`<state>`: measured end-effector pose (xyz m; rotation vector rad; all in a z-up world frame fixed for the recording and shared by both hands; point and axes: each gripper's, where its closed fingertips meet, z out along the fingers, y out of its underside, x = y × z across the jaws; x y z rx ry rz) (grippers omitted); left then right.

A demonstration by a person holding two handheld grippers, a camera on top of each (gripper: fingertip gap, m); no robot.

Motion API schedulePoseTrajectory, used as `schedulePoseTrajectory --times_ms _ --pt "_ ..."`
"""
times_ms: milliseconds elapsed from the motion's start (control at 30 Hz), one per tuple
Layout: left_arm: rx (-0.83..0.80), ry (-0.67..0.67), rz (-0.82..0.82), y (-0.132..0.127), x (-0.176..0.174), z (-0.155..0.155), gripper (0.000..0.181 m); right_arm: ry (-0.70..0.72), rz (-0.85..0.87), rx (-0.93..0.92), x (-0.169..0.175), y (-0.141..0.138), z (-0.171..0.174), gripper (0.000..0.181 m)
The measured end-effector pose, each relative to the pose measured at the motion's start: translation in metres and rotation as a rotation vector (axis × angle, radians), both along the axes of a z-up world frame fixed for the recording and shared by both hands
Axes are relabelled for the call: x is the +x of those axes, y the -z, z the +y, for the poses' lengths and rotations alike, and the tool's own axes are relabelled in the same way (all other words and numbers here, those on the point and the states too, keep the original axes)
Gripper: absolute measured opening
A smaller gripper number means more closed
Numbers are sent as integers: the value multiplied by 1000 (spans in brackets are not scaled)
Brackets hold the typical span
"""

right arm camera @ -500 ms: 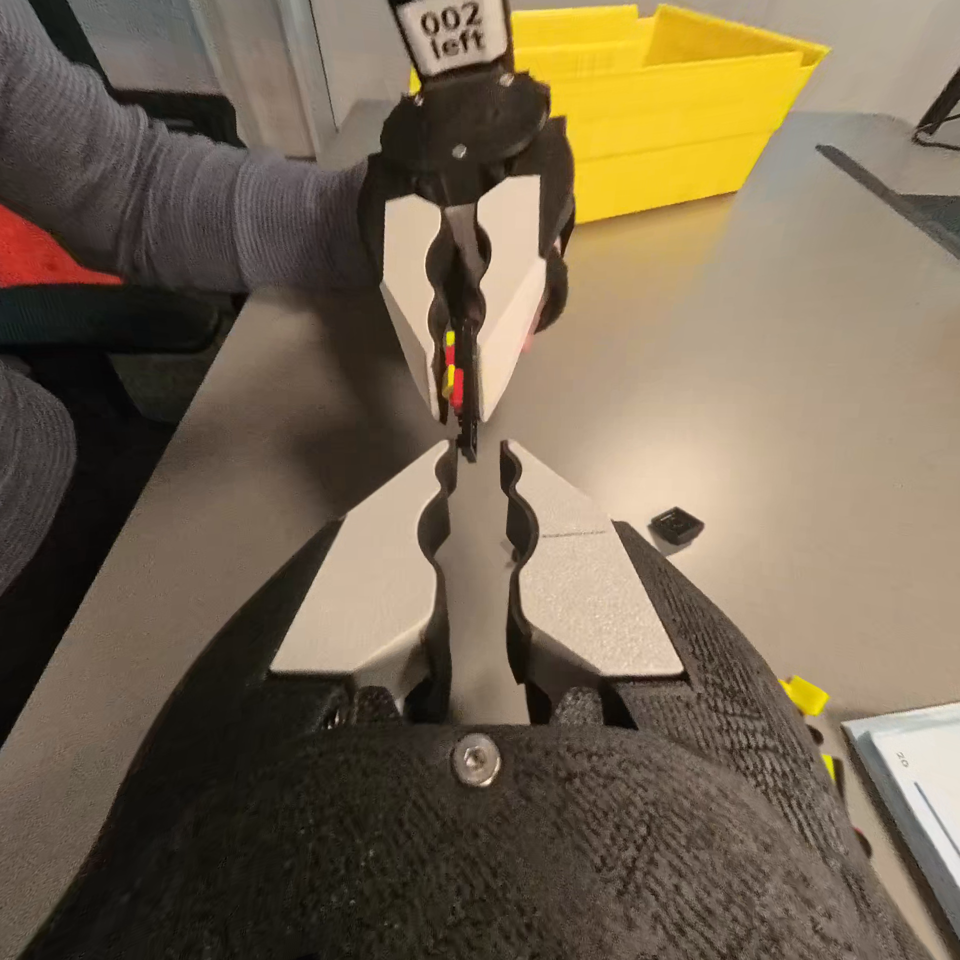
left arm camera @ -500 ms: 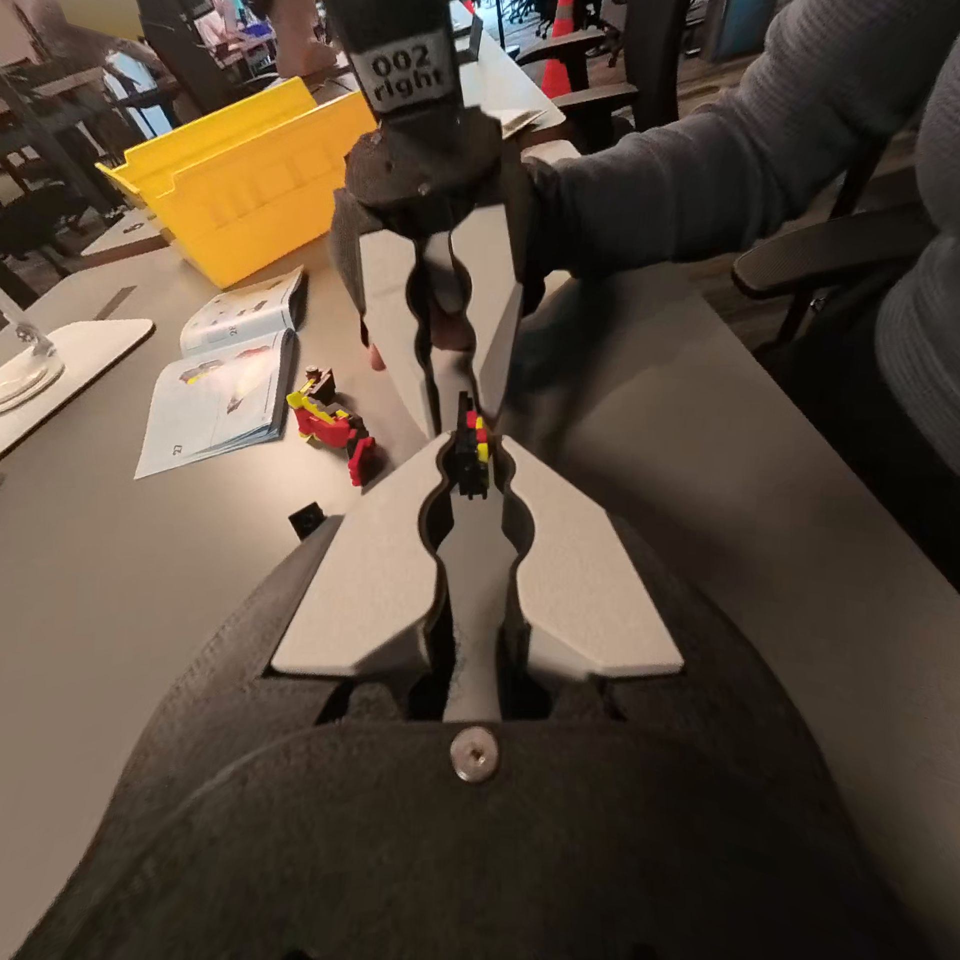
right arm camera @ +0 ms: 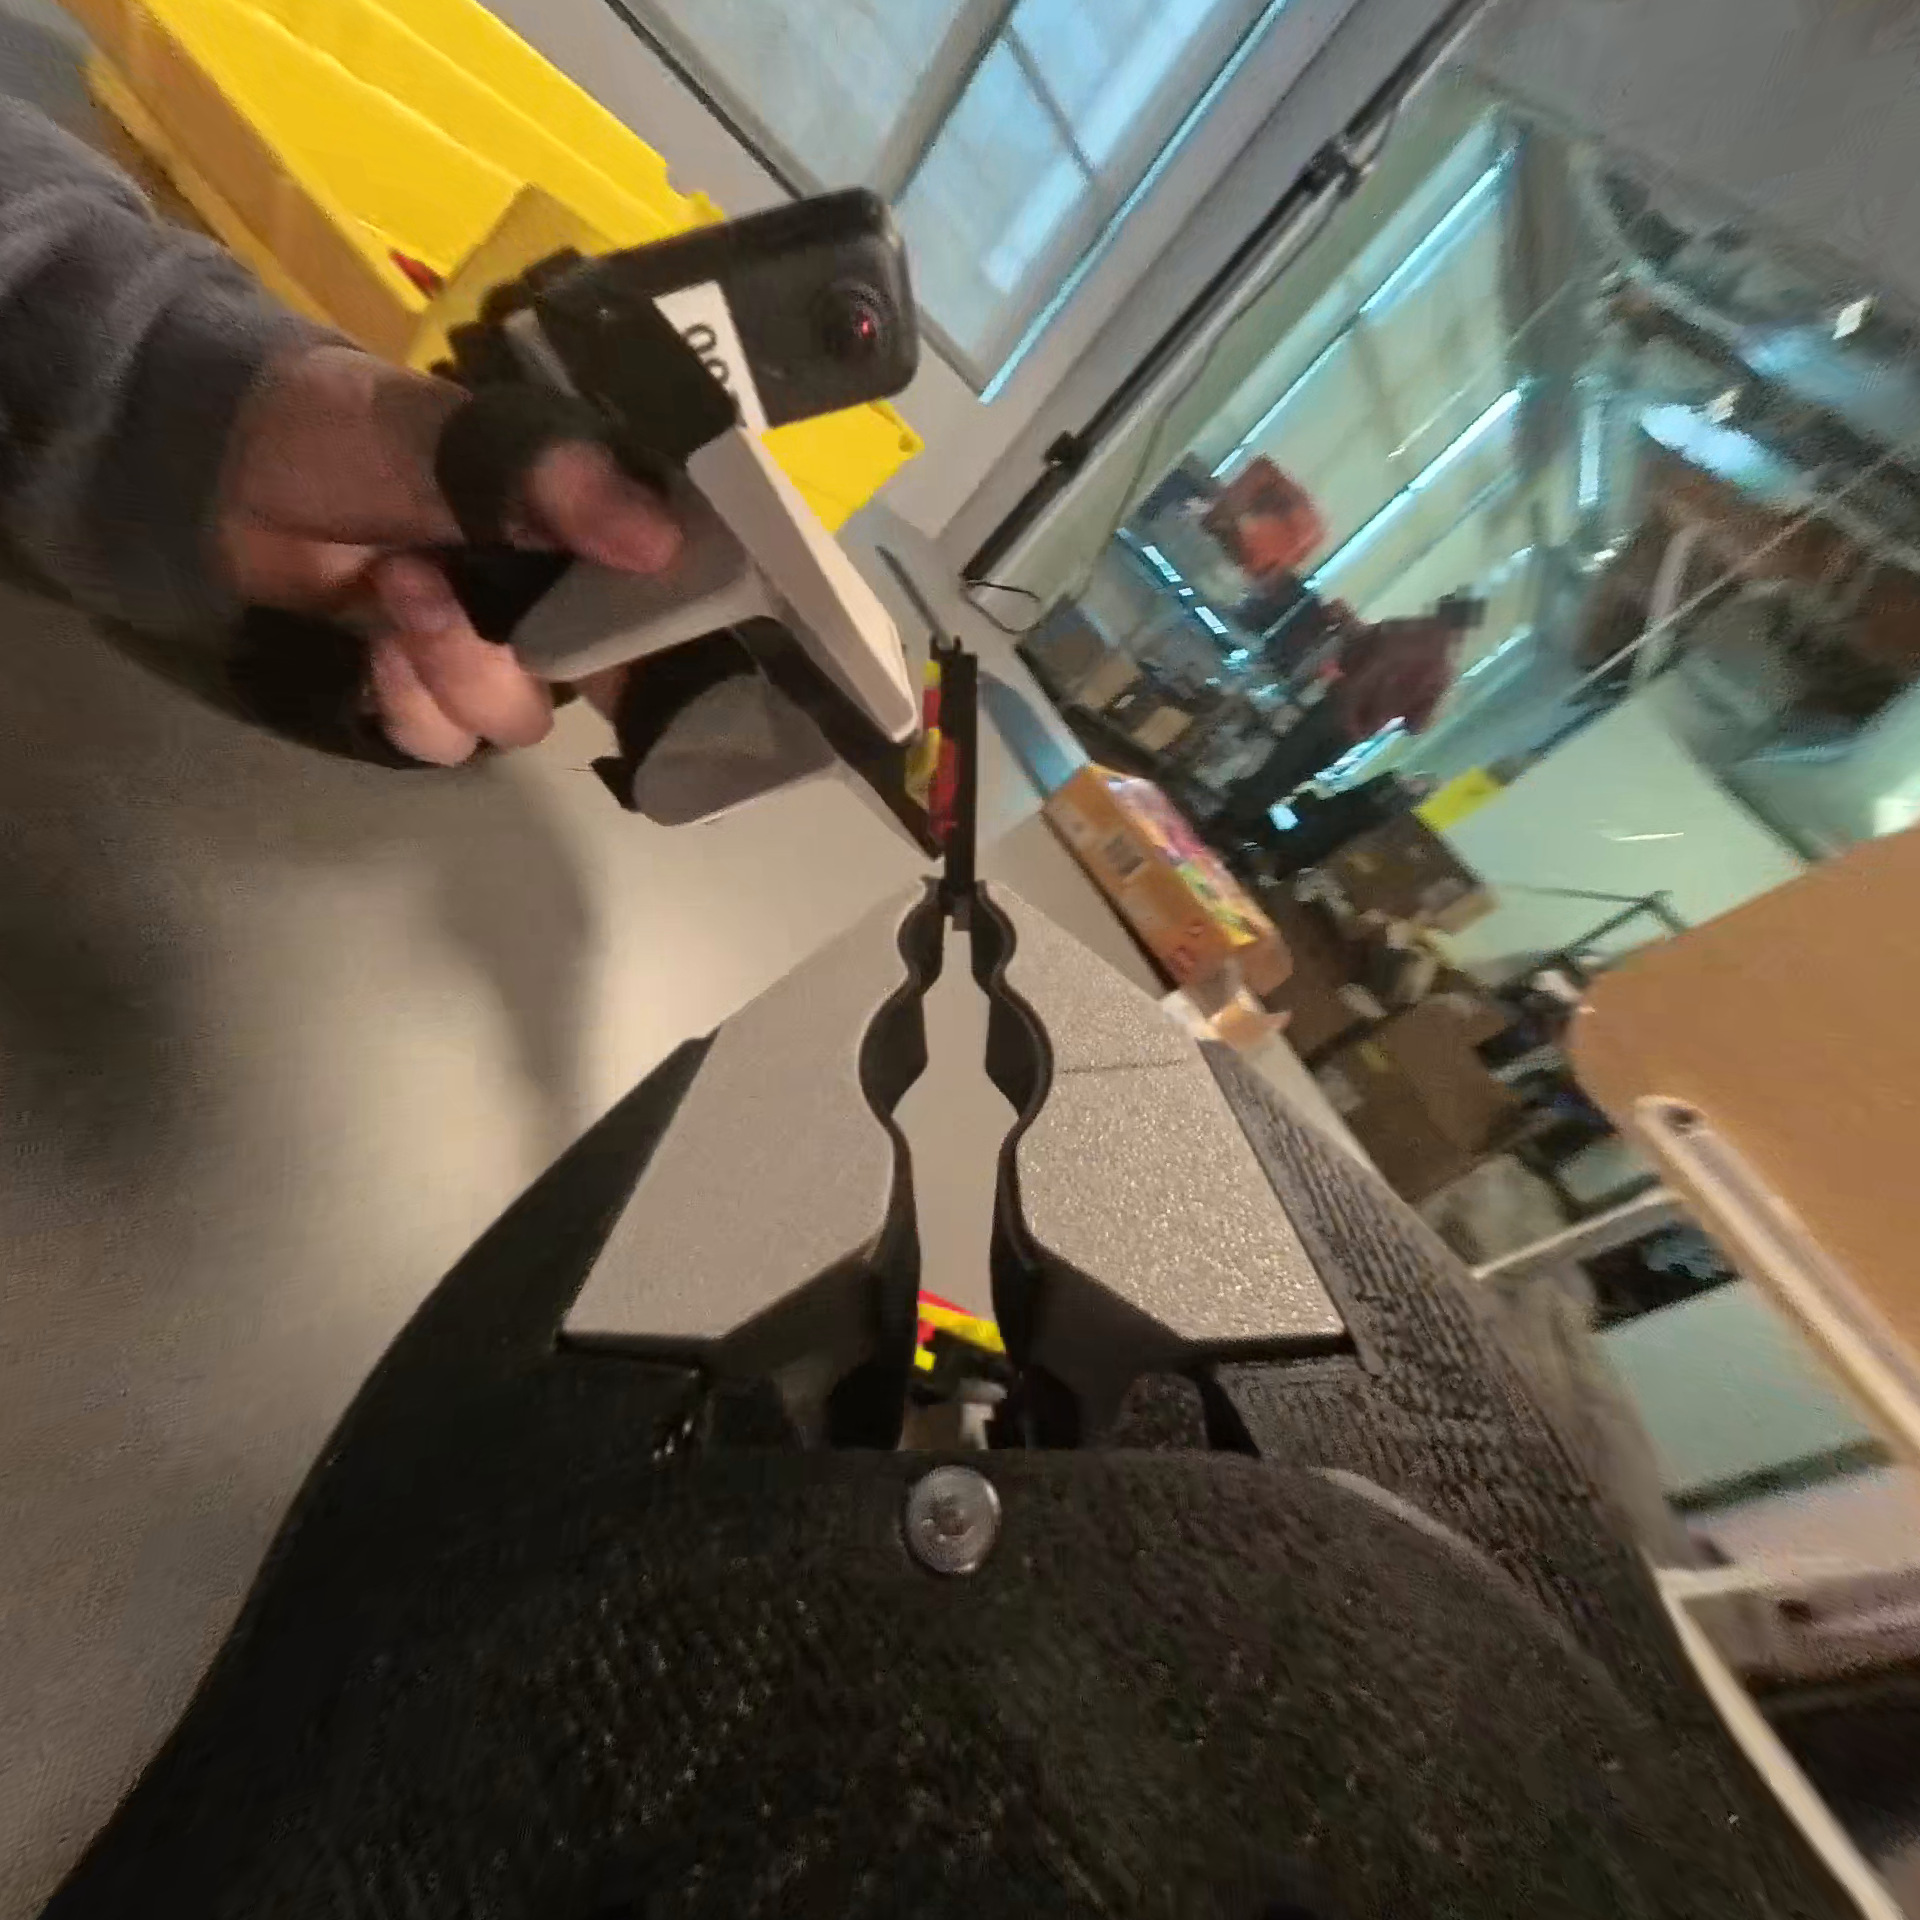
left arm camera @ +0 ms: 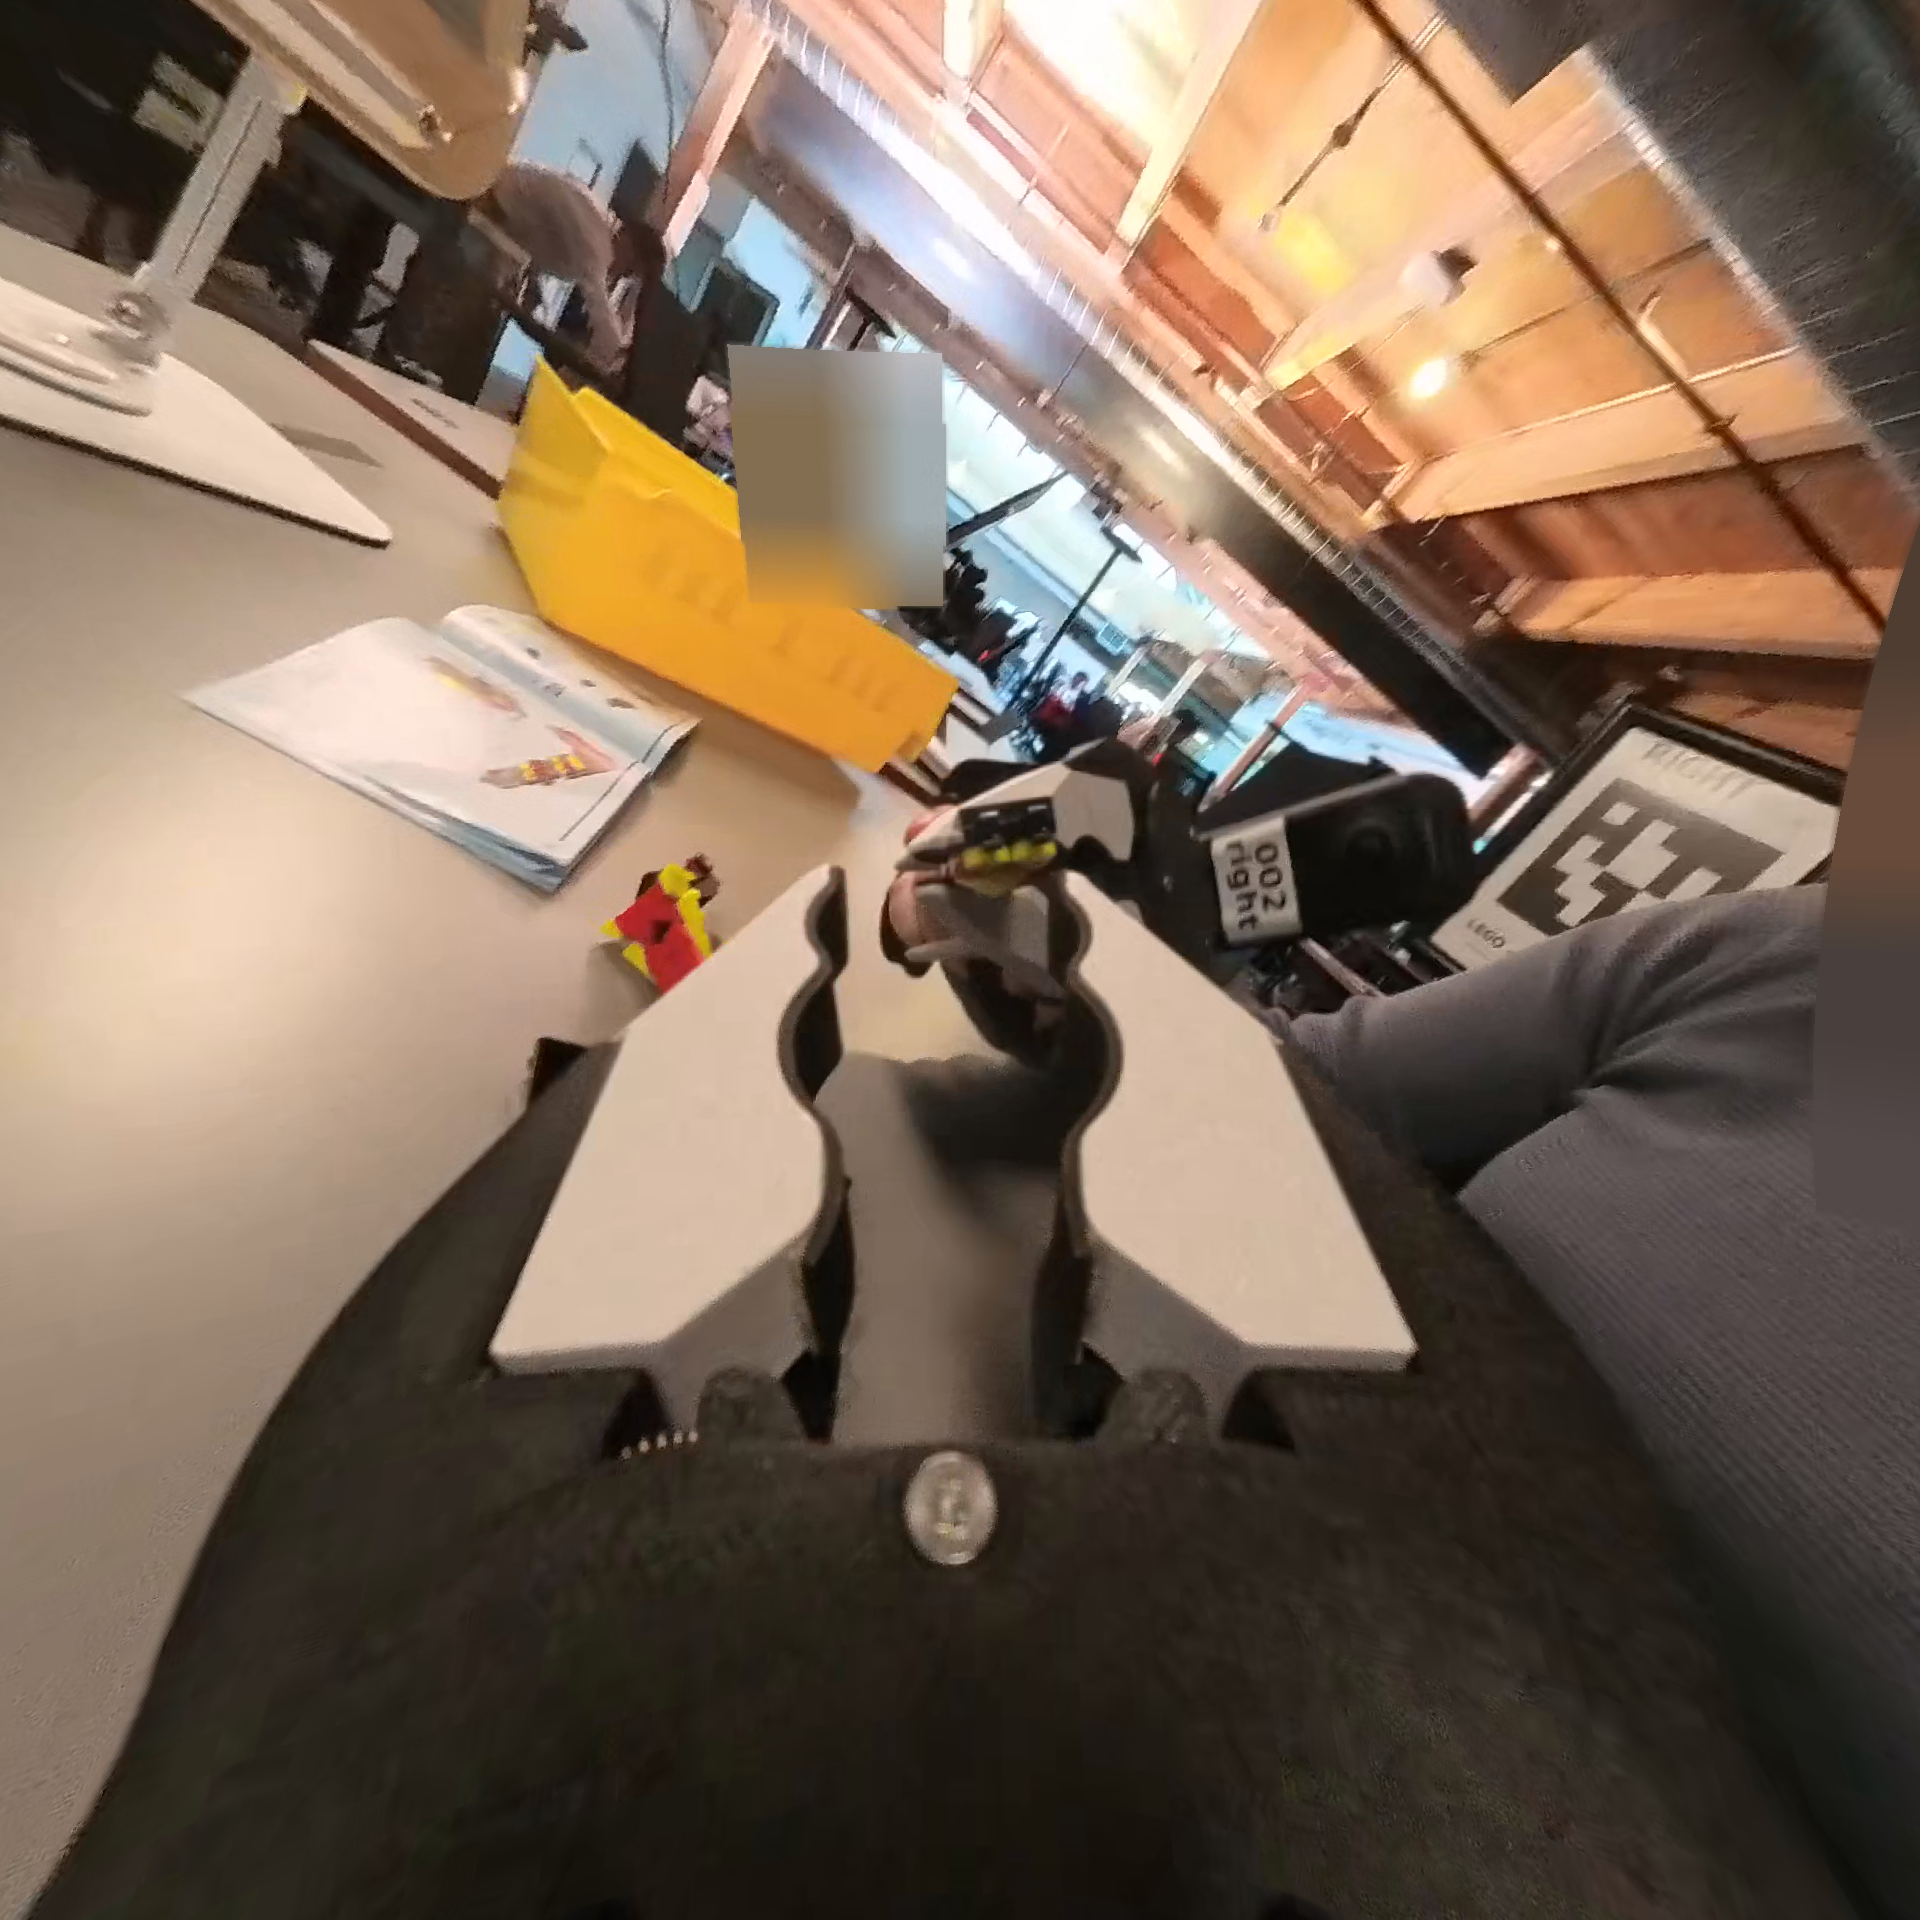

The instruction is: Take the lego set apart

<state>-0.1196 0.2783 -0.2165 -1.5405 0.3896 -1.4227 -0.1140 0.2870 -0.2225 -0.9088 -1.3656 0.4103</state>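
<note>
At the tips of the right gripper (right arm camera: 956,904) sits the task's thing: a thin black lego plate (right arm camera: 958,790) standing on edge, with small red and yellow bricks stuck to its 9 o'clock face; the claw is pinched closed on the plate's lower end. It should be light and rigid but slick, and so narrow a bite could let it twist or pop free. The better hold is flat across the plate's broad faces, with the other claw on the coloured bricks to pry them off.

The left gripper (left arm camera: 956,894) is spread wide with nothing between its fingers; in the right wrist view its tip lies just beside the bricks, at their 9 o'clock.

Farther out on the grey table (left arm camera: 208,1039), at 10 o'clock in the left wrist view, rests the red-and-yellow remainder of the model (left arm camera: 665,925); beyond it lie an open instruction booklet (left arm camera: 447,727) and a yellow bin (left arm camera: 644,561).
</note>
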Motion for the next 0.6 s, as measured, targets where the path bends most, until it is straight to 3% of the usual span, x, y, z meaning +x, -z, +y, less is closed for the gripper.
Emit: schedulePoseTrajectory --times_ms 133,233,300,600 --pt "74 -44 -37 -9 -1 -2 19 73 1 98 -3 -4 2 2" --pt "79 -59 -89 -14 -4 0 26 74 -13 109 -3 0 2 2" --pt "58 -40 -106 -13 -4 0 15 79 -14 102 -4 0 2 2" --pt "61 -62 -62 -10 -3 2 15 94 2 63 -4 -1 5 3"
